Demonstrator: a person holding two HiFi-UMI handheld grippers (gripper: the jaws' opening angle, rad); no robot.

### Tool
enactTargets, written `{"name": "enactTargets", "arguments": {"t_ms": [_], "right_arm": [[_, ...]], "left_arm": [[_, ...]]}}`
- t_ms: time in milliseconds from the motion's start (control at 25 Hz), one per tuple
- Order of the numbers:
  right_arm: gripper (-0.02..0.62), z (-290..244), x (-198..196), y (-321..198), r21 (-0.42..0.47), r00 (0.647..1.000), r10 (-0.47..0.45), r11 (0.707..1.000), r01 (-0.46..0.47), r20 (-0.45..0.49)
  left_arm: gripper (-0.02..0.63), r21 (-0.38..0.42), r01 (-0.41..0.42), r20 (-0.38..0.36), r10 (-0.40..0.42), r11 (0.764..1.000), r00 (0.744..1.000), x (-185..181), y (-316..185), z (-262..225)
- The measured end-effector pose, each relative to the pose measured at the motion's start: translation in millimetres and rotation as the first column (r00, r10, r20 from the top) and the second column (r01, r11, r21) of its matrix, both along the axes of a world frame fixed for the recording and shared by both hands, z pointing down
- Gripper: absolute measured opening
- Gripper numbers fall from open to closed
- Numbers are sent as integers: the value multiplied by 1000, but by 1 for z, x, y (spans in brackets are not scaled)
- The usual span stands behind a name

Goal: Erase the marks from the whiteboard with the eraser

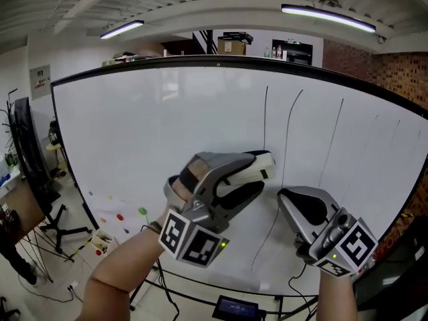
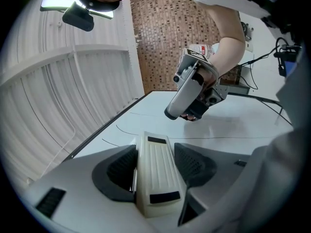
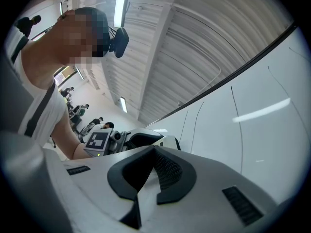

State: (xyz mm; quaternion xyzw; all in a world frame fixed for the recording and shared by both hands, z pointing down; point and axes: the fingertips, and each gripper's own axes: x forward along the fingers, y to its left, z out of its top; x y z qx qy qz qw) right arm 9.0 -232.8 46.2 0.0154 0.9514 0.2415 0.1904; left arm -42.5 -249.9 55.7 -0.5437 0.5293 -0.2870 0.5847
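Left gripper (image 1: pixel 262 169), raised on a bare forearm (image 1: pixel 127 259), clamps the eraser (image 2: pixel 156 171) between its jaws. Right gripper (image 1: pixel 286 196) hangs just beside it, jaws together, holding nothing.

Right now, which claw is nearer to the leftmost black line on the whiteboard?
Left. The left claw, gripping the eraser, sits just under that line's lower end. The right claw, shut and empty, is lower and further right.
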Motion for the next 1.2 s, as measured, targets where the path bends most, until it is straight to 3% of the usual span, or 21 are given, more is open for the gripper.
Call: {"name": "enactTargets", "arguments": {"t_ms": [320, 720, 840, 1040, 1200], "right_arm": [[11, -9, -11, -3, 10, 1000, -15, 1000, 15, 1], [11, -7, -12, 7, 13, 1000, -12, 1000, 12, 17], [11, -6, -10, 4, 5, 1000, -7, 1000, 7, 18], [11, -3, -12, 3, -4, 1000, -9, 1000, 9, 17], [11, -1, -15, 7, -3, 1000, -20, 1000, 20, 14]], "left_arm": [[281, 23, 4, -11, -4, 1000, 1000, -9, -6, -17], [281, 165, 55, -37, -50, 985, 998, -22, 9, -74], [272, 125, 40, 2, -40, 991, 999, -18, 7, -61], [274, -47, 16, 94, -11, 999, 996, -8, 0, -18], [276, -88, 30, 124, -19, 996, 992, -9, 0, -12]]}}
